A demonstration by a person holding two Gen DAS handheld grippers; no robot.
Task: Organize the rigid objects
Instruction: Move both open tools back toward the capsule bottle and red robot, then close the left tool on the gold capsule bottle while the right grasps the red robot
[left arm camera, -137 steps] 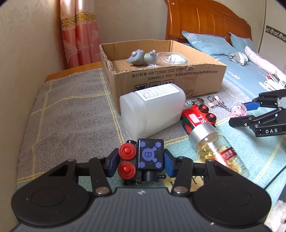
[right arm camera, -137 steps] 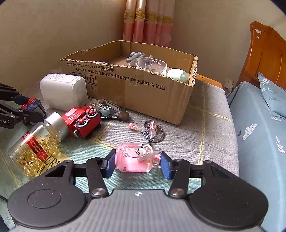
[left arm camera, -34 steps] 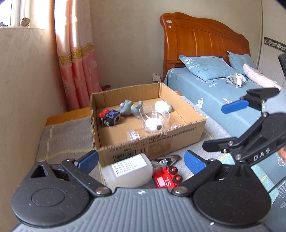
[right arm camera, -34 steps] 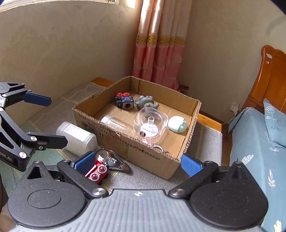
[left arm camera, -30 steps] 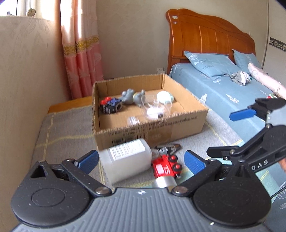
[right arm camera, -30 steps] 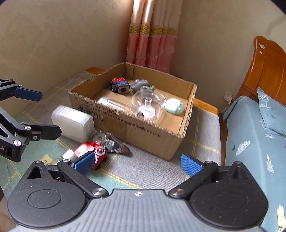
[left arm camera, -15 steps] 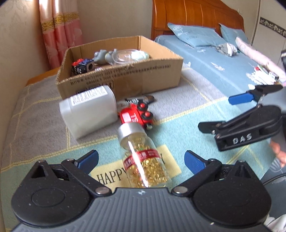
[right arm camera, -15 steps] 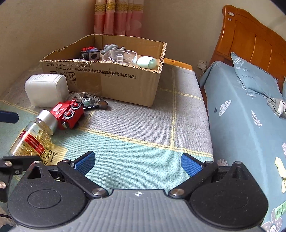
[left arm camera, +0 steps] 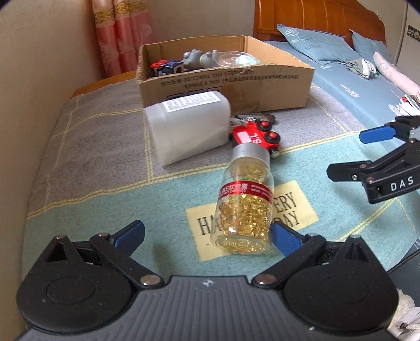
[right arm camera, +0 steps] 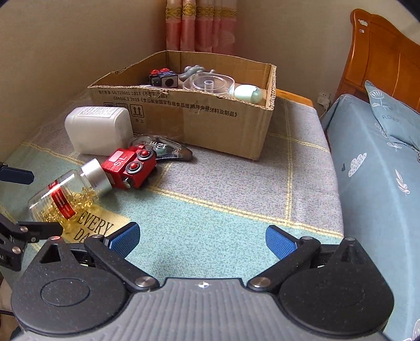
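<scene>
— What is the surface like?
— A woven mat (right arm camera: 236, 183), grey and teal with yellow grid lines and a printed patch, beside a bed (right arm camera: 372, 162) with blue bedding, a wooden headboard (right arm camera: 380, 52), pink curtains (right arm camera: 199, 23) in the corner.

— And the grippers?
— The left gripper (left arm camera: 207, 236) is spread wide, with the base of the capsule bottle (left arm camera: 245, 202) lying between its fingers, against the right pad. The right gripper (right arm camera: 202, 237) is also apart, over bare mat.

— The rest?
— A red toy train (right arm camera: 130, 166), white plastic jar (right arm camera: 98, 129) and correction tape dispenser (right arm camera: 160, 148) lie before the cardboard box (right arm camera: 194, 115), which holds a fidget cube (right arm camera: 164, 78), grey figure (right arm camera: 193, 72), clear round container (right arm camera: 211, 82) and a pale green oval thing (right arm camera: 248, 94).
</scene>
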